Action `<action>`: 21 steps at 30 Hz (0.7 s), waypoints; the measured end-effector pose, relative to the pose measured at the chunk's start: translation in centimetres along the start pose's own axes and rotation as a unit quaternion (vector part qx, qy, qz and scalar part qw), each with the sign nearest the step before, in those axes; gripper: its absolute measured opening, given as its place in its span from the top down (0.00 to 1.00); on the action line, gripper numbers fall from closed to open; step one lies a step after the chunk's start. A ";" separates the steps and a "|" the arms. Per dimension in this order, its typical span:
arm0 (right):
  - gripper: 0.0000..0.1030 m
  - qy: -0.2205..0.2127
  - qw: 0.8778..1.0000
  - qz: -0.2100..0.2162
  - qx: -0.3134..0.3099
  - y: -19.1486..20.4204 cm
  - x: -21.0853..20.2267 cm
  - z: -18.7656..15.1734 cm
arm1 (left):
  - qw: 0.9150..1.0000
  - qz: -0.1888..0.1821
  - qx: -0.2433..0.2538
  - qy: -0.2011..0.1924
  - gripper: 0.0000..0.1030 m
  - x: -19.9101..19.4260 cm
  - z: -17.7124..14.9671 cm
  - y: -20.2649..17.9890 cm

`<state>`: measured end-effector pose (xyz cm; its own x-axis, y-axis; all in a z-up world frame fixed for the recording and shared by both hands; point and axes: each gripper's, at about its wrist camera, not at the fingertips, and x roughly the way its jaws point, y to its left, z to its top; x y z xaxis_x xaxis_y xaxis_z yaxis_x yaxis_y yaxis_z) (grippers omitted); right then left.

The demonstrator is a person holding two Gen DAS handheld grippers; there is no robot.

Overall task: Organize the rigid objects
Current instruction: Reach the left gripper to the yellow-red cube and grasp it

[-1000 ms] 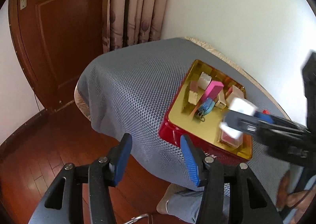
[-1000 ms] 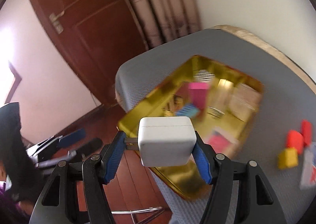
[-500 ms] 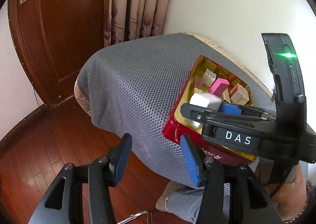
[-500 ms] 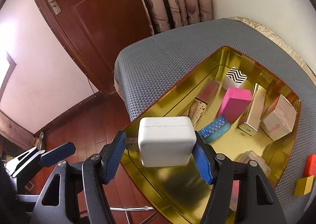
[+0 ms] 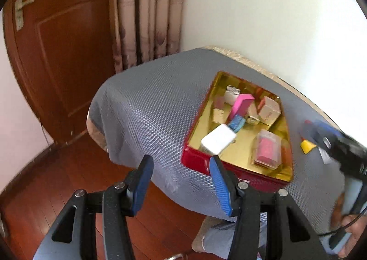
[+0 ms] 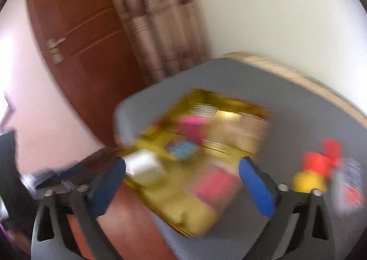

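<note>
A red tin with a gold inside [image 5: 284,122] stands on the grey mesh cloth. A white charger block [image 5: 218,139] lies in its near left corner; it also shows, blurred, in the right wrist view [image 6: 143,164]. The tin also holds a pink box [image 5: 240,105], a tan box [image 5: 269,110], a clear case with a red insert [image 5: 267,148] and several small items. My left gripper [image 5: 181,183] is open and empty, off the table's near edge. My right gripper [image 6: 182,185] is open and empty above the tin's near side; it appears blurred at the right of the left wrist view [image 5: 325,136].
Red blocks [image 6: 318,163], a yellow block [image 6: 308,180] and a blurred packet [image 6: 349,186] lie on the cloth right of the tin [image 6: 183,211]. A wooden door [image 5: 57,42] and a curtain [image 5: 146,12] stand behind. A wooden floor [image 5: 45,179] lies below the table edge.
My right gripper has opened and let go of the white charger block, which now lies in the tin. The gripper has pulled back to the right. The left gripper has stayed open.
</note>
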<state>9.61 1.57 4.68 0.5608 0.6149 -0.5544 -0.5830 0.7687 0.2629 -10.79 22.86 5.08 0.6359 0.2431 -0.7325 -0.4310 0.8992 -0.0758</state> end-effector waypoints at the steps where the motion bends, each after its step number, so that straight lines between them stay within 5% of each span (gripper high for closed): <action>1: 0.02 -0.003 1.000 -0.027 0.006 -1.7 -1.3 -1.2 | 1.000 -0.004 0.011 -0.008 0.49 -0.4 -0.1 -0.5; 6: 0.02 0.037 0.981 -0.181 0.050 -12.0 -5.7 -7.6 | 0.993 -0.057 0.096 -0.033 0.49 -2.2 -1.3 -4.6; 10: 0.02 0.061 0.954 -0.281 0.092 -20.0 -8.9 -11.5 | 0.977 -0.103 0.182 -0.047 0.49 -3.6 -2.7 -9.2; 16: 0.02 0.062 0.933 -0.314 0.164 -26.4 -11.0 -15.0 | 0.946 -0.199 0.256 -0.021 0.49 -3.4 -2.5 -17.3; 21: 0.00 0.080 0.934 -0.297 0.180 -27.6 -10.3 -15.4 | 0.933 -0.211 0.293 0.000 0.49 0.4 -0.6 -23.9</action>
<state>10.90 -28.71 -9.01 0.6109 0.0485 -0.7902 0.0548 0.9931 0.1033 -0.62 1.27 6.16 0.6696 -0.1771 -0.7213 0.2810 0.9594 0.0253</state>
